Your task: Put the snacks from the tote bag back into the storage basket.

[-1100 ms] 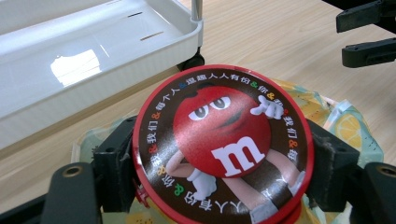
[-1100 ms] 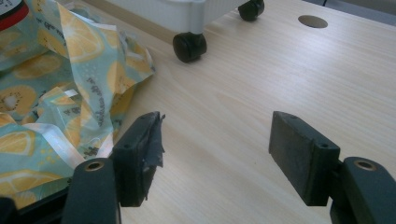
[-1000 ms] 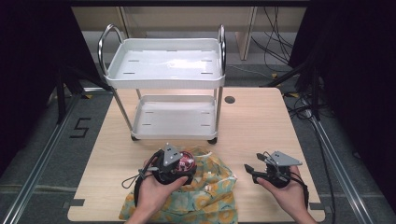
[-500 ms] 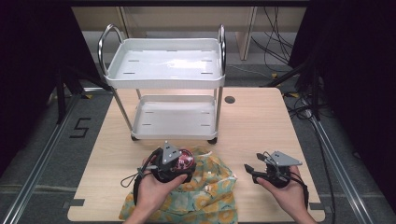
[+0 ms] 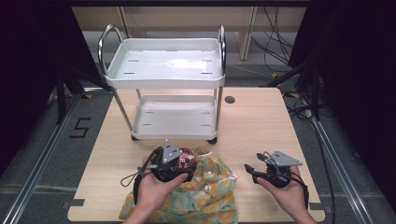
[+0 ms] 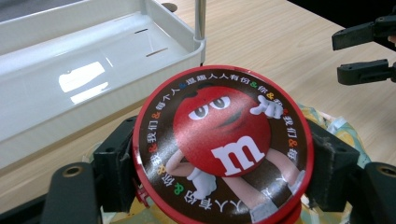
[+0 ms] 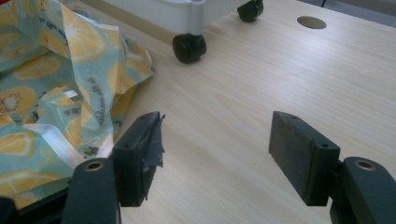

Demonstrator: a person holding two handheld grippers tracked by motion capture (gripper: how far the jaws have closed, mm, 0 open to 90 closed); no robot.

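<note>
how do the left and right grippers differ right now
The left gripper is shut on the red candy tin, gripped at its sides; the right gripper is open and holds nothing. The left gripper sits over the lemon-print bag; the right gripper is over bare table beside the bag. Both are hand-held with black jaws.

**Bystanders on the Table**

A white two-shelf trolley with chrome handles (image 5: pixel 166 70) stood at the far middle of the light wooden table (image 5: pixel 261 126). A round dark cable hole (image 5: pixel 229 99) lay just right of the trolley's lower shelf.
</note>
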